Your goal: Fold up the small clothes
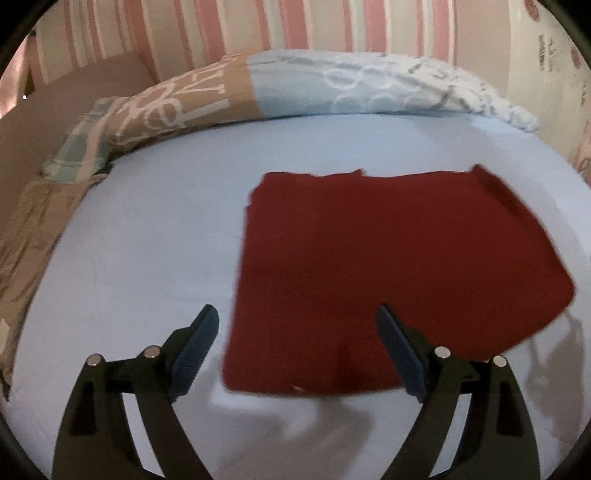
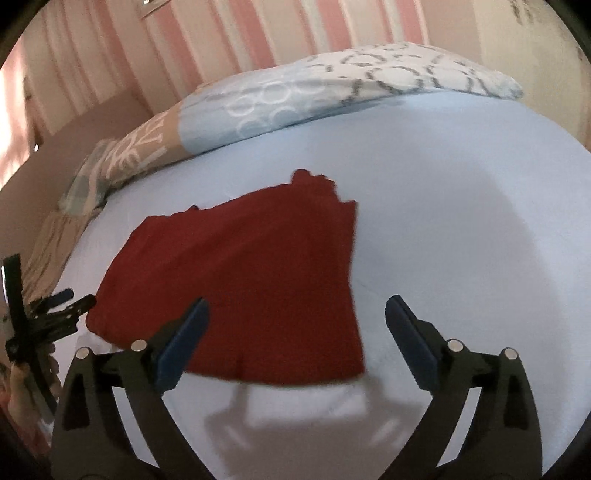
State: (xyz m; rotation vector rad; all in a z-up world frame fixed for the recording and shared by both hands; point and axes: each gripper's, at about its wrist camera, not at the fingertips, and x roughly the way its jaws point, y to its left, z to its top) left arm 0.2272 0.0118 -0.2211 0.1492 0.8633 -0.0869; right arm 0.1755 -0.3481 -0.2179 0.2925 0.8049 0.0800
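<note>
A dark red garment (image 1: 388,273) lies flat and folded on the light blue bed sheet (image 1: 147,258). My left gripper (image 1: 297,314) is open and empty, hovering above the garment's near left corner. In the right wrist view the same garment (image 2: 251,280) lies left of centre. My right gripper (image 2: 297,306) is open and empty above the garment's near right edge. The left gripper (image 2: 74,301) also shows at the far left of the right wrist view, held in a hand, beside the garment's left edge.
A patterned duvet (image 1: 258,88) in tan, pale blue and white lies bunched along the far side of the bed. A pink striped wall (image 1: 295,22) stands behind it. The bed's left edge (image 1: 29,221) drops off beside tan bedding.
</note>
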